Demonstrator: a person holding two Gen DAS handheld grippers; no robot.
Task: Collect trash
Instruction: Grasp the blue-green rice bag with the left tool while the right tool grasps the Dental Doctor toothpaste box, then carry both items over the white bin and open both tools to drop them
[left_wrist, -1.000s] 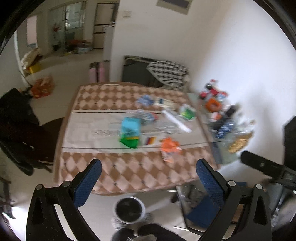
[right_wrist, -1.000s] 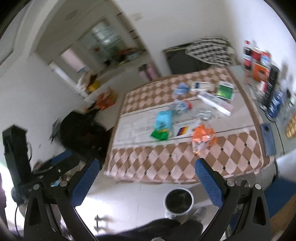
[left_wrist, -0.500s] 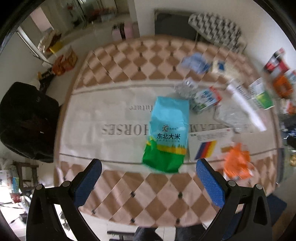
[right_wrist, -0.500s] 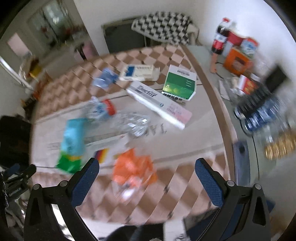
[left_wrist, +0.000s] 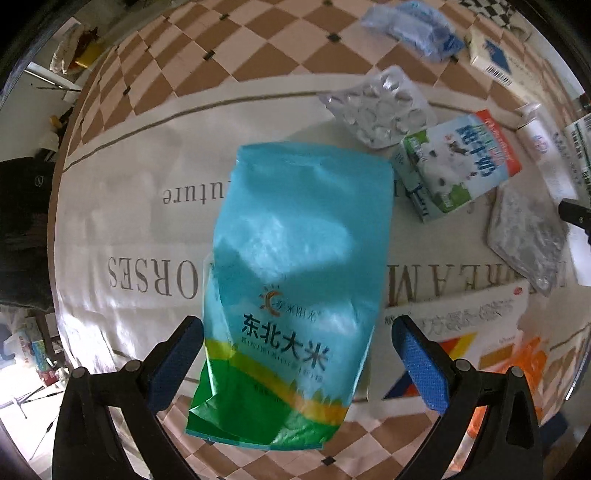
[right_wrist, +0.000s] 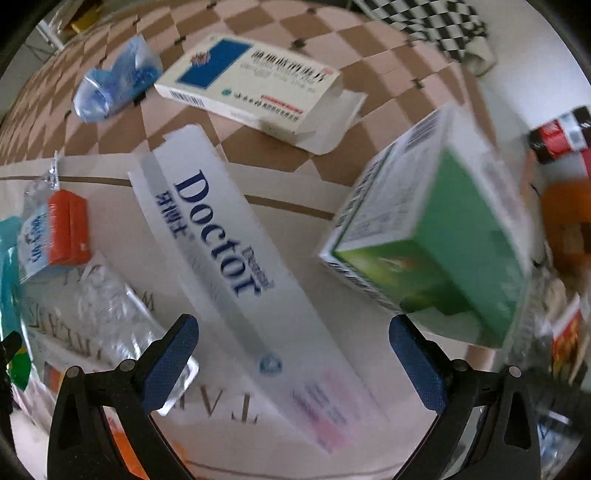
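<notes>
My left gripper is open, its blue pads on either side of the lower half of a flat teal and green rice bag lying on the tablecloth. My right gripper is open above a long white "Doctor" box, with a green carton just to its right. A milk carton, a blister pack, a crumpled blue bag and a white and blue medicine box lie further back.
A crumpled clear wrapper lies left of the long box. An orange wrapper and a flat card box lie right of the rice bag. A cola bottle and other goods stand at the table's right edge.
Both grippers have dropped from high above the table to close over it. The left one now frames the rice bag, the right one the long white box. Both stayed open.
</notes>
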